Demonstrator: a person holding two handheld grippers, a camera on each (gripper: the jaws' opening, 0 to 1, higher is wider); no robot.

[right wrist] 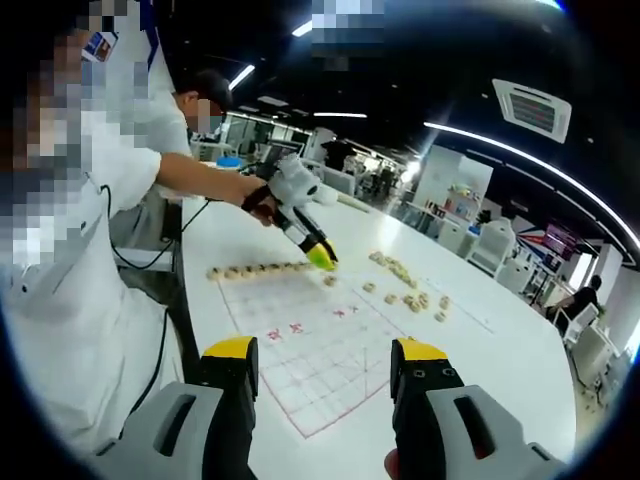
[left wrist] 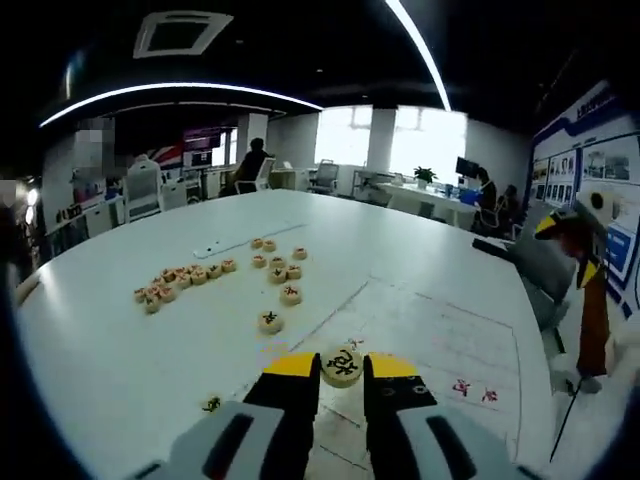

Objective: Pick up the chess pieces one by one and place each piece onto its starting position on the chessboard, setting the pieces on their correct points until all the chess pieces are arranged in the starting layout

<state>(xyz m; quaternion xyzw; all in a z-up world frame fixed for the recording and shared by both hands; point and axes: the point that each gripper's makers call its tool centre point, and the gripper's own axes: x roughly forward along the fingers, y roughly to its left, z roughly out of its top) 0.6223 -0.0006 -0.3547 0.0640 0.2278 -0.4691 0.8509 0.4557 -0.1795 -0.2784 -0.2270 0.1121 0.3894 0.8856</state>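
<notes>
My left gripper (left wrist: 342, 372) is shut on a round wooden chess piece (left wrist: 342, 364) with a black character, held just above the near edge of the paper chessboard (left wrist: 430, 330). In the right gripper view the left gripper (right wrist: 322, 258) hangs over the board's (right wrist: 310, 350) far side in a person's hand. A row of pieces (right wrist: 255, 268) lines that far edge. Loose pieces (left wrist: 200, 275) lie scattered on the white table beyond the board, also seen as loose pieces (right wrist: 405, 290). My right gripper (right wrist: 324, 355) is open and holds nothing, above the board's near corner.
A person in a white shirt (right wrist: 70, 260) stands left of the table (left wrist: 120, 350). One piece (left wrist: 211, 404) lies by my left jaw. Red characters (left wrist: 475, 390) mark the board. Office chairs (right wrist: 495, 245) and desks stand beyond the table.
</notes>
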